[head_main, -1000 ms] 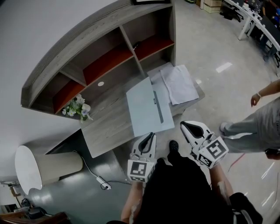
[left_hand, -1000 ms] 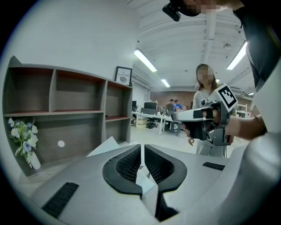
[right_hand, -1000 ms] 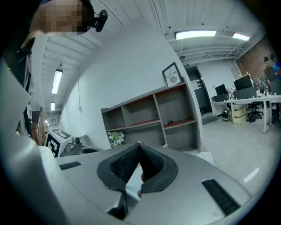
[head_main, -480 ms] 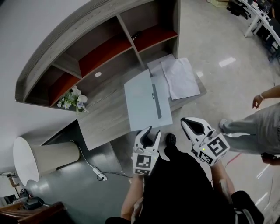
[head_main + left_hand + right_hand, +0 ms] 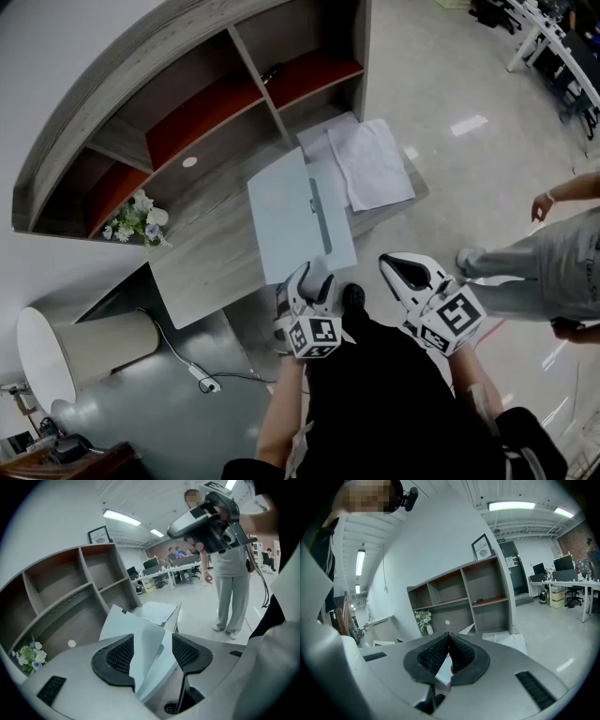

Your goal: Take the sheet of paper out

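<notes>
Sheet of paper not separately visible; judged to sit inside pale blue folder [image 5: 302,225], flat on bench [image 5: 211,258] near its front edge.
Folder has a dark clip bar [image 5: 319,214] along its right half, and loose white sheets [image 5: 372,161] lie just beside it at the bench's right end. Left tool [image 5: 313,277] is wide apart, jaws just been opening; the folder's near corner [image 5: 143,653] stands between the pads, untouched. Right tool [image 5: 398,265] is closed on nothing, off the front edge, right of the folder. Paper likely handles light, limp and slippery, and creases or tears if yanked. Best hold is probably a free corner away from the clip, pinched lightly and drawn out flat, with the folder steadied.
</notes>
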Available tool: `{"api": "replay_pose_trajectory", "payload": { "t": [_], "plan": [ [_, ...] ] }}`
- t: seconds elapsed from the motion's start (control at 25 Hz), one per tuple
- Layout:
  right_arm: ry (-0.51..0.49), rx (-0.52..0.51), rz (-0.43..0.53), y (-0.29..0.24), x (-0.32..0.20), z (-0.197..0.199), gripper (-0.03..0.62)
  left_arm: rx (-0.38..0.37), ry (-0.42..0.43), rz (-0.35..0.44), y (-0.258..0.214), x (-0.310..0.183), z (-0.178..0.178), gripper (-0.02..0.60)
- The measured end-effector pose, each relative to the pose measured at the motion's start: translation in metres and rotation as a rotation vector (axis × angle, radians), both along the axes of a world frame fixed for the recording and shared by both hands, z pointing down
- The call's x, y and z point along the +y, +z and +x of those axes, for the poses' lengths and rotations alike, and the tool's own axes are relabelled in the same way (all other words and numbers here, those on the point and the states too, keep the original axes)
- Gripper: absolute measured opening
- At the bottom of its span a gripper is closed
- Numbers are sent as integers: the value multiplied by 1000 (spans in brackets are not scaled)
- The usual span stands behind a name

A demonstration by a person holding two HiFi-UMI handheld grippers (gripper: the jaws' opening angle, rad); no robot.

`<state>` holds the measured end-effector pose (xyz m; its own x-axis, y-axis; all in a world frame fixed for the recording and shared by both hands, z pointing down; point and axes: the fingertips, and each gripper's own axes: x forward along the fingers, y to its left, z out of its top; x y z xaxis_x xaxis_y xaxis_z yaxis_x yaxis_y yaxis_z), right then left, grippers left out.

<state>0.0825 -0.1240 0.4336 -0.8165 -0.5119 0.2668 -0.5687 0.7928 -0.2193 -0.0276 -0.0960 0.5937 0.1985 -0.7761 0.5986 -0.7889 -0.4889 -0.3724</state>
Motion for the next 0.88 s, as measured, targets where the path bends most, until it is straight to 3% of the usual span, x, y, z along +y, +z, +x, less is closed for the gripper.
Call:
{"api": "replay_pose_trajectory", "payload": {
  "t": [0.12,0.36,0.44,0.88],
  "plan": [
    [8,8,-2,0,0,3,12,-10,-8,2,7,-6,0,254],
    [24,7,1,0,-1,7,12,39,-53,31,2,-13,-4,186],
    [29,5,4,-2,-1,8,12,52,-64,53,-4,-14,-4,136],
    [28,-6,1,-2,-5,-2,12,227,-183,115,-38,-6,-32,66]
  ]
}}
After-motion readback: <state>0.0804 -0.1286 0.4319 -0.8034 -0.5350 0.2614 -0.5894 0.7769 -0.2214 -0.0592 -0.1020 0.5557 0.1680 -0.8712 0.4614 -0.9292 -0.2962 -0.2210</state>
